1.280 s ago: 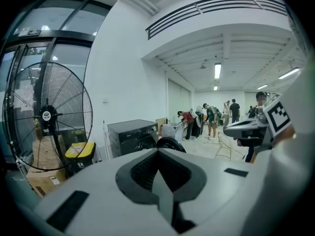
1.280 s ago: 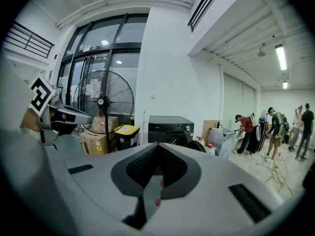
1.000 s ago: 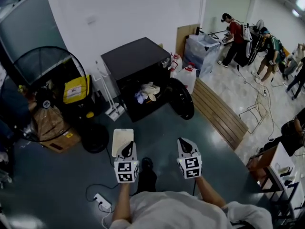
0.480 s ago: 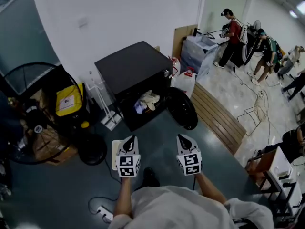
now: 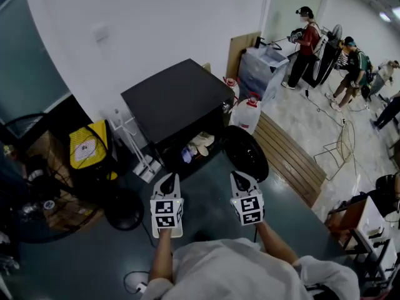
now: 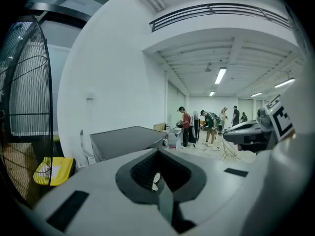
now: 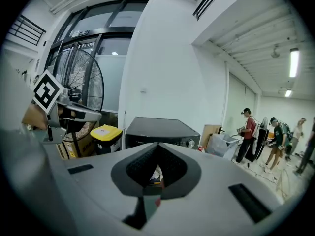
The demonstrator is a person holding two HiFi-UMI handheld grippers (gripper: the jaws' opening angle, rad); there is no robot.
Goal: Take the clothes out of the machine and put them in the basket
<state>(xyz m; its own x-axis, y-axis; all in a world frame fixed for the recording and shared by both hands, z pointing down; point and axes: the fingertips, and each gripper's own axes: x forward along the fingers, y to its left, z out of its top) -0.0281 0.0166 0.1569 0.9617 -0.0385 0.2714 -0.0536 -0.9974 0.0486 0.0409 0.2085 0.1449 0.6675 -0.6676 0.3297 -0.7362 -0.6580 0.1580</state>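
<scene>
We note left tongs [image 5: 167, 180] and right tongs [image 5: 240, 177] clenched, empty, aimed at black machine [image 5: 178, 99], opening facing us, door [image 5: 245, 154] swung open rightward, clothes [image 5: 199, 145] heaped inside

Dark floor [image 5: 206, 183] carries the machine [image 5: 178, 99] (black) — beside it, a white jug [image 5: 248, 114].

Matte black all over: washing machine [image 5: 178, 102]; its round door [image 5: 245, 154], front-right, glossy black. In its drum, clothes [image 5: 199, 145] cream w/ a blue bit. Left of machine: bin [image 5: 87, 147] yellow w/ white label, fan [image 5: 123, 209] black. Right of machine: jug [image 5: 248, 114] white w/ red cap, wood slats [image 5: 287, 155] brown. Behind machine wall [image 5: 156, 24] white; in front, floor [image 5: 206, 186] dark grey-green. Pale grey: left gripper [image 5: 167, 180] & right gripper [image 5: 240, 177], cubes w/ b&w square markers
</scene>
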